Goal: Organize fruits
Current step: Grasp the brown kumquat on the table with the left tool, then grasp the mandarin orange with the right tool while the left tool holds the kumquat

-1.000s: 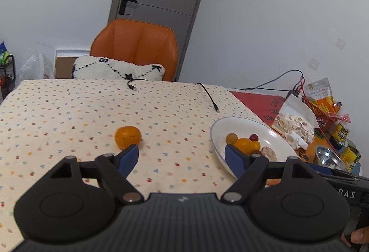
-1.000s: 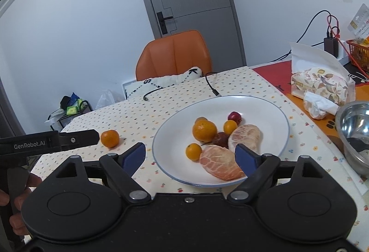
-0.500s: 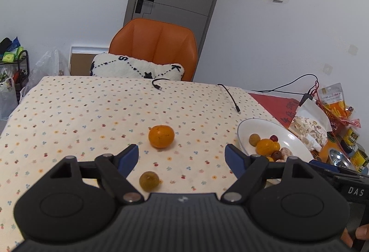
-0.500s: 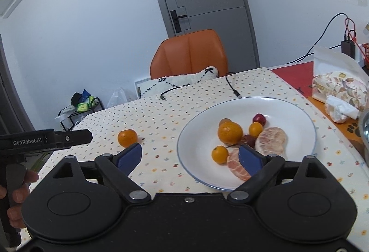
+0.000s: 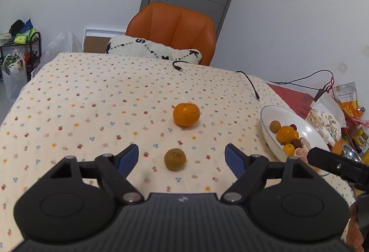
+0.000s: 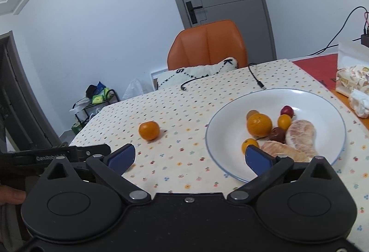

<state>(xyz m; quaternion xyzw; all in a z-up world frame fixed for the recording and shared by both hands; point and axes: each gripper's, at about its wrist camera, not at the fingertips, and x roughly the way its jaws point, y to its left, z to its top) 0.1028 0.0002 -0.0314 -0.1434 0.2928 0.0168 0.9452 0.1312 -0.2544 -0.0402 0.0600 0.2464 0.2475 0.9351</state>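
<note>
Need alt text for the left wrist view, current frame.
The open left gripper frames a small brownish-green fruit on a floral tablecloth, with an orange mandarin beyond it. At right, a white plate holds more fruit; an orange chair stands behind the table.

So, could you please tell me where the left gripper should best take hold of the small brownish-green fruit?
Across its widest middle, coming straight ahead and down: the brownish-green fruit is round, sits alone on the tablecloth, and is already centred between the open left gripper.
</note>
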